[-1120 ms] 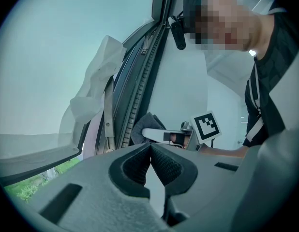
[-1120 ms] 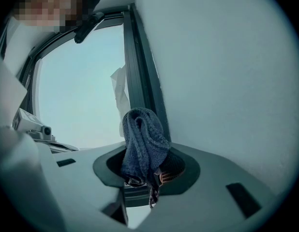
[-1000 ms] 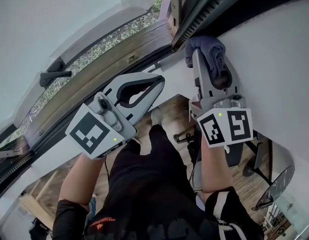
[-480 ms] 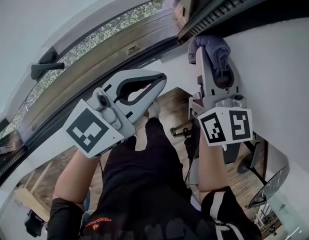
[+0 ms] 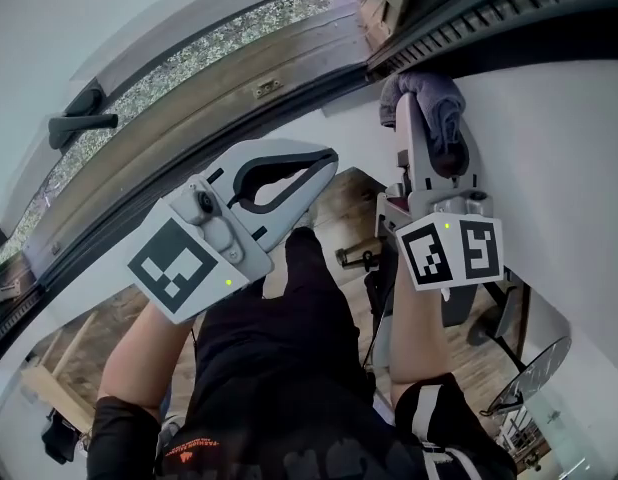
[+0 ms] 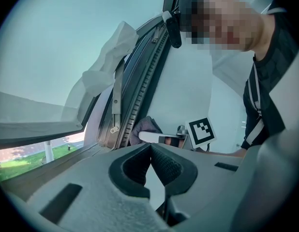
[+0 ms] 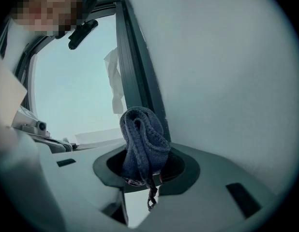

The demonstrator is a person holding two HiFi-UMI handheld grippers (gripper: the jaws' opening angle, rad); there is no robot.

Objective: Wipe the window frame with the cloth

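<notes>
A bunched blue-grey cloth (image 5: 432,101) (image 7: 141,139) is pinched in my right gripper (image 5: 431,138) (image 7: 142,168), which is shut on it. The cloth presses up against the dark ribbed window frame (image 5: 459,23) (image 7: 138,86) where it meets the white wall. My left gripper (image 5: 314,168) (image 6: 150,153) is shut and holds nothing, hanging in the air to the left of the right one, below the wooden sill (image 5: 189,108). In the left gripper view the cloth (image 6: 145,127) and the right gripper's marker cube (image 6: 201,132) show beyond the jaws.
A black window handle (image 5: 74,123) sits on the open sash at the left. A white wall (image 5: 559,148) runs along the right of the frame. White plastic sheeting (image 6: 108,64) hangs by the frame. The person's legs and a wooden floor (image 5: 339,208) lie below.
The right gripper has stayed with the cloth on the frame while the view shifted slightly; the left gripper drifted a little to the right and stays shut.
</notes>
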